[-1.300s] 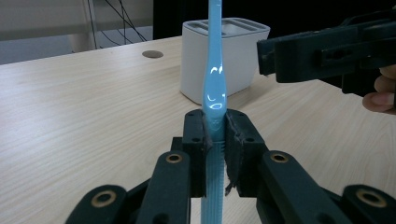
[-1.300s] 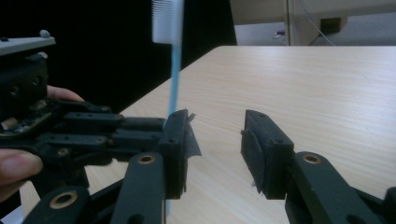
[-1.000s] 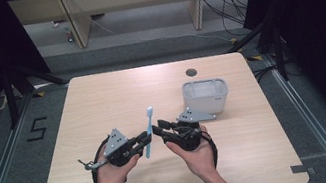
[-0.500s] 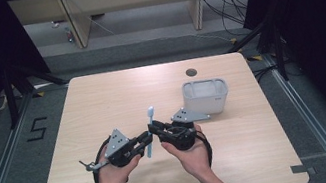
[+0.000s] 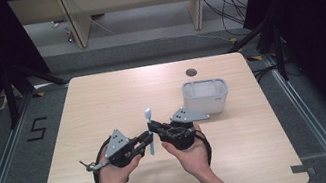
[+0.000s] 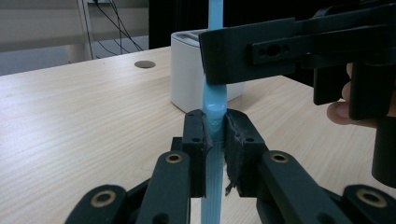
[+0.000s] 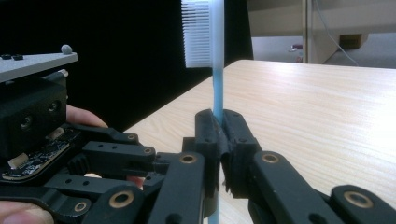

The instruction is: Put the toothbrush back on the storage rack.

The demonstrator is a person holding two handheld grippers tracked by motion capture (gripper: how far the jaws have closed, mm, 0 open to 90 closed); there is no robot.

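Note:
A light blue toothbrush (image 5: 149, 128) with white bristles (image 7: 197, 32) stands upright over the front middle of the wooden table (image 5: 101, 97). My left gripper (image 6: 215, 128) is shut on the lower handle of the toothbrush (image 6: 215, 100). My right gripper (image 7: 218, 126) has just been closing and is now shut on the toothbrush (image 7: 217, 84) higher up, below the head. In the high view the left gripper (image 5: 145, 140) comes in from the left and the right gripper (image 5: 153, 125) from the right, their tips meeting at the brush.
A white open-topped container (image 5: 205, 96) stands to the right, just behind the right hand. A round cable hole (image 5: 191, 72) lies in the table behind it. Bare tabletop stretches to the left and far side.
The right gripper has come in against the toothbrush from the right and its jaws have closed on the handle. The left gripper has kept its hold and stayed put.

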